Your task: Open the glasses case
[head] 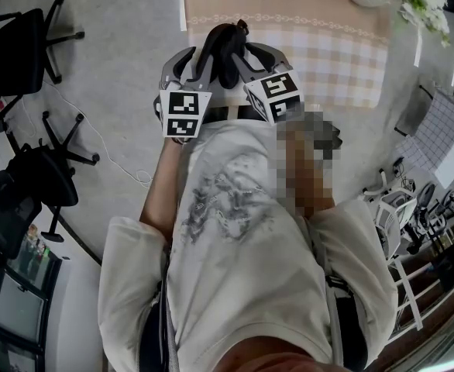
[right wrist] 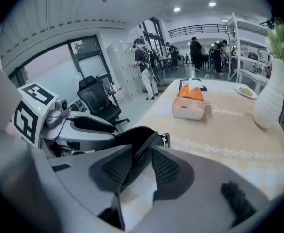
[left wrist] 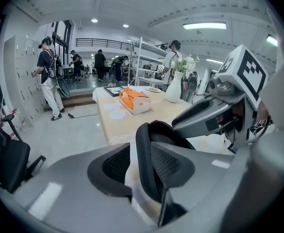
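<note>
In an open office hall, over the near edge of a check-clothed table (head: 351, 53), the left gripper (left wrist: 139, 164) is closed narrowly on one rim of the black glasses case (head: 227, 53). The right gripper (right wrist: 142, 166) is pinched on the other shell's edge. The case sits at twelve o'clock in the head view, seemingly part-opened. The next move, I judge, calls for spreading the halves about the hinge without slipping. A tissue box (left wrist: 134, 101) lies beyond at twelve.
</note>
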`<state>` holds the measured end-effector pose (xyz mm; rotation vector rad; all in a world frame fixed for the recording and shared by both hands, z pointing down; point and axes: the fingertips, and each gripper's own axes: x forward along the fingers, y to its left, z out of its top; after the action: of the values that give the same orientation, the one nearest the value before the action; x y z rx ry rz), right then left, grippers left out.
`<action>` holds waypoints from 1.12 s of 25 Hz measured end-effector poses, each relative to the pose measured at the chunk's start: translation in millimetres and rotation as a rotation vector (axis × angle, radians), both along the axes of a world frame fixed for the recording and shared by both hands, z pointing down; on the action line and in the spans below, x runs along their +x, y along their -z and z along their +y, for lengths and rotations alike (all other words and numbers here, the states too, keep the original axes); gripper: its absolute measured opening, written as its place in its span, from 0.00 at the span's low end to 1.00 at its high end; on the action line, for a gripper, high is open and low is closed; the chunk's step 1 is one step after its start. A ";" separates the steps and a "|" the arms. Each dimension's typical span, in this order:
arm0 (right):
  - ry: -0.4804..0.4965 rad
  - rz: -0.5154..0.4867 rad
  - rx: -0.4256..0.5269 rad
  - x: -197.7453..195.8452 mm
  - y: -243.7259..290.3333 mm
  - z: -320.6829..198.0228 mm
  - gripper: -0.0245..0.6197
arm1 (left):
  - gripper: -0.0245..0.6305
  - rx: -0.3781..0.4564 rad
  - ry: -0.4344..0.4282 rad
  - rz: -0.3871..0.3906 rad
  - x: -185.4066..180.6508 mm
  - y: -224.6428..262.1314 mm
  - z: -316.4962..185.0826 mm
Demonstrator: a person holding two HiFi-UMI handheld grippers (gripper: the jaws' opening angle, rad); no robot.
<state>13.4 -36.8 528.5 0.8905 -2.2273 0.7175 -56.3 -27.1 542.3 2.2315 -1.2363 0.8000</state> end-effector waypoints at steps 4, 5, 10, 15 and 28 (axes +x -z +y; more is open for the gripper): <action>0.005 -0.005 0.010 1.0 -0.2 1.0 0.25 | 0.26 0.000 0.002 -0.005 -1.8 -1.0 -0.5; 0.006 -0.008 0.011 1.4 -0.4 1.3 0.25 | 0.26 0.000 0.003 -0.006 -2.4 -1.4 -0.6; 0.009 -0.018 0.015 1.0 -0.4 1.8 0.25 | 0.26 -0.003 0.009 -0.006 -5.7 -2.2 -1.3; 0.009 -0.022 0.018 1.2 -1.4 1.7 0.25 | 0.26 -0.003 0.014 -0.002 -6.8 -3.6 -1.8; 0.015 -0.026 0.034 -1.1 0.6 4.1 0.21 | 0.26 -0.002 0.022 0.004 -8.4 -2.7 -1.4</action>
<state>12.3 -32.7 527.9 0.8842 -2.2730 0.6895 -64.7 -28.5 545.0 2.2134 -1.2551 0.7875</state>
